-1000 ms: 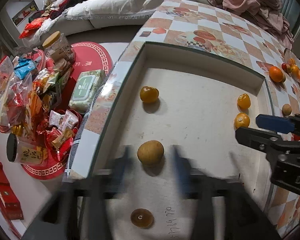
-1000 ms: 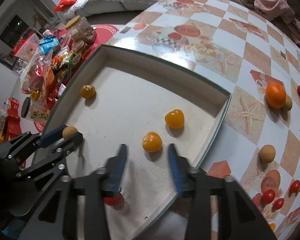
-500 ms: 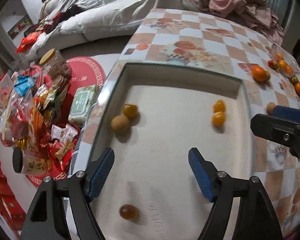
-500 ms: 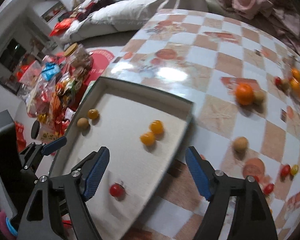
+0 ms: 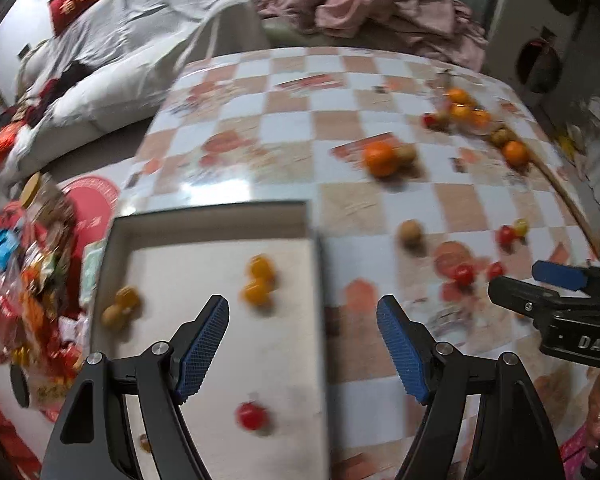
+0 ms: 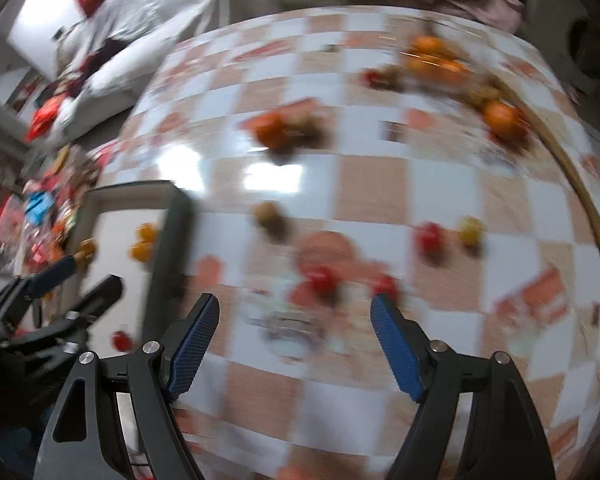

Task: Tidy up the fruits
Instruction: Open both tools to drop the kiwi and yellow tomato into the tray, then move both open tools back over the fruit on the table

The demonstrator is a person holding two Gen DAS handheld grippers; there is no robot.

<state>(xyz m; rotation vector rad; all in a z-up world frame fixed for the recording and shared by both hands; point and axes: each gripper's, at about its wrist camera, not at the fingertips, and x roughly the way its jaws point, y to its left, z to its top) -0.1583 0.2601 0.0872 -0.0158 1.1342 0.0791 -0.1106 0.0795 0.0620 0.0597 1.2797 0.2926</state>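
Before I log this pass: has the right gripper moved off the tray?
Yes. The right gripper has swung right, off the tray, over the checkered table.

Orange/white check tablecloth [image 5: 292, 128], blue fingers [image 5: 204, 344]

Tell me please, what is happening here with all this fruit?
A person is sorting fruit from a checkered table into a shallow tray, with a gripper in each hand. The left gripper and the right gripper are both open and hold nothing. The tray holds two yellow-orange fruits, a brownish pair and a red tomato. An orange, small tomatoes and other fruit lie loose on the table.
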